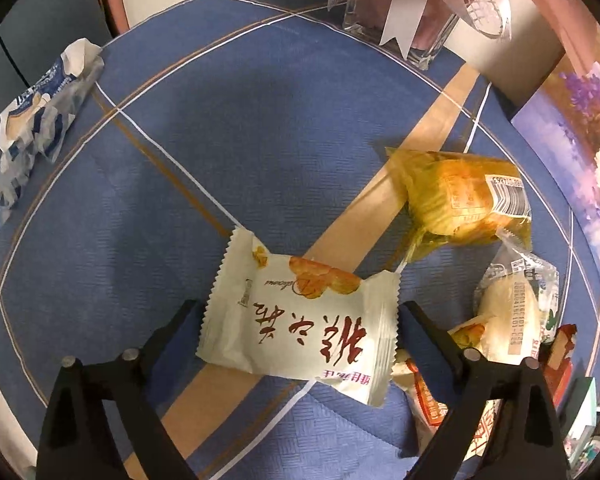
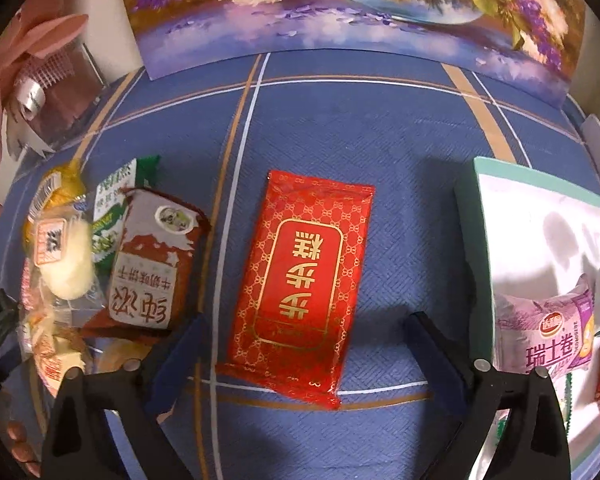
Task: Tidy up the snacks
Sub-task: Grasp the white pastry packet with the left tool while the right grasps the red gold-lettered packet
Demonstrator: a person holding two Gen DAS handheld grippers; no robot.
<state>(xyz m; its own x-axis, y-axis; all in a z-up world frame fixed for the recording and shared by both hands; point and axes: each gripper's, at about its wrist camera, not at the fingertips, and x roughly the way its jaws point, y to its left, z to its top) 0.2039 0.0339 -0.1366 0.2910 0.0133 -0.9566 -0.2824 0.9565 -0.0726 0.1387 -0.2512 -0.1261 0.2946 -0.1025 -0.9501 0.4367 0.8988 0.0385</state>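
Observation:
In the left wrist view my left gripper (image 1: 298, 312) is open, its fingers on either side of a white snack packet (image 1: 300, 320) with red characters, lying on the blue tablecloth (image 1: 240, 140). An orange packet (image 1: 464, 200) and a clear-wrapped pale cake (image 1: 512, 312) lie to its right. In the right wrist view my right gripper (image 2: 306, 334) is open, its fingers on either side of the near end of a flat red packet (image 2: 300, 284). A white box (image 2: 540, 232) with a green rim at the right holds a purple Swiss-roll packet (image 2: 548, 332).
A pile of snacks (image 2: 112, 264) with a brown-and-white packet lies left of the red packet. A blue-and-white wrapper (image 1: 36, 120) lies at the cloth's far left. A glass vase (image 1: 396, 28) with ribbons and a flower painting (image 2: 340, 12) stand at the back.

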